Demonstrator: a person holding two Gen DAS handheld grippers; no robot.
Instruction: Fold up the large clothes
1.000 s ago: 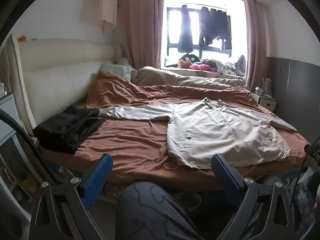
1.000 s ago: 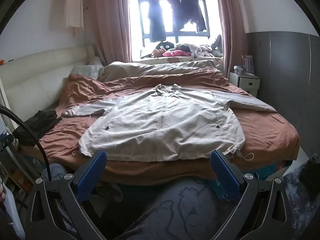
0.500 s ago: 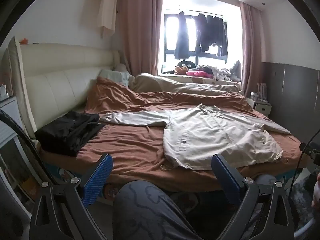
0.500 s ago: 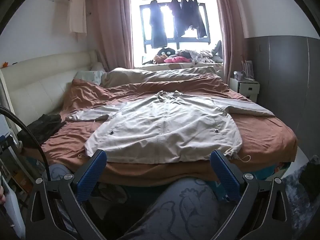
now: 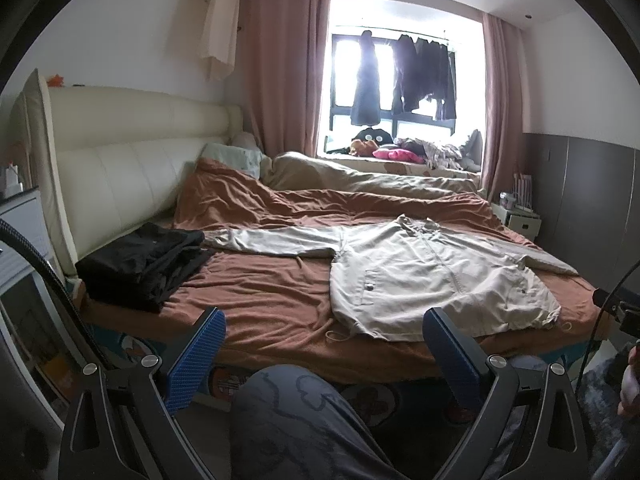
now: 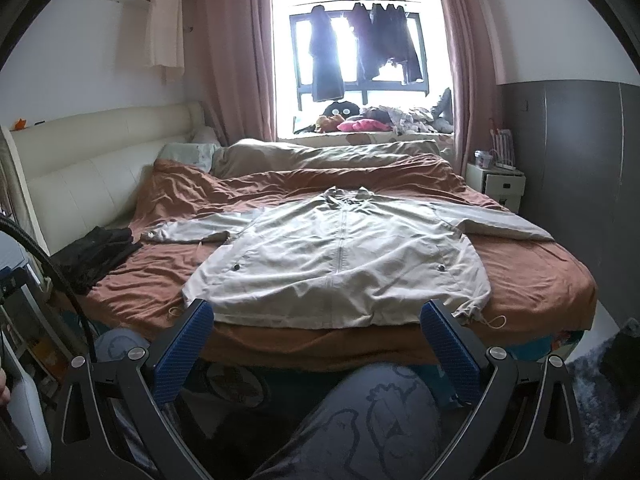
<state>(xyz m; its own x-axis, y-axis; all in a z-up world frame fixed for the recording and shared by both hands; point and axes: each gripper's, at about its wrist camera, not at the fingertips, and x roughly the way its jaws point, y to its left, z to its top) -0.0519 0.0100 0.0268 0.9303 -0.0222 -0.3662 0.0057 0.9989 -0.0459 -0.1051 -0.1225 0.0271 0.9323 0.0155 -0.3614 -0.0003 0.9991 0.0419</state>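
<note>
A large beige jacket (image 6: 340, 264) lies flat, front up, on the brown bedspread (image 6: 532, 280), both sleeves spread sideways and its hem at the near bed edge. In the left wrist view the jacket (image 5: 432, 276) lies to the right of centre. My left gripper (image 5: 322, 344) is open, held off the near edge of the bed, with nothing between its blue fingers. My right gripper (image 6: 318, 340) is open too, just short of the jacket's hem and centred on it. A person's knee in patterned grey trousers (image 6: 384, 408) sits below both grippers.
A folded black garment (image 5: 144, 260) lies at the bed's left near corner by the cream headboard (image 5: 120, 160). A rumpled beige duvet (image 6: 328, 152) lies at the far side. A white bedside cabinet (image 6: 496, 184) stands right of the bed. Dark clothes (image 6: 360, 40) hang at the window.
Both grippers have tilted upward and drawn back a little, so the bed and jacket sit lower in both views. The jacket has not moved. Both grippers stay open.
</note>
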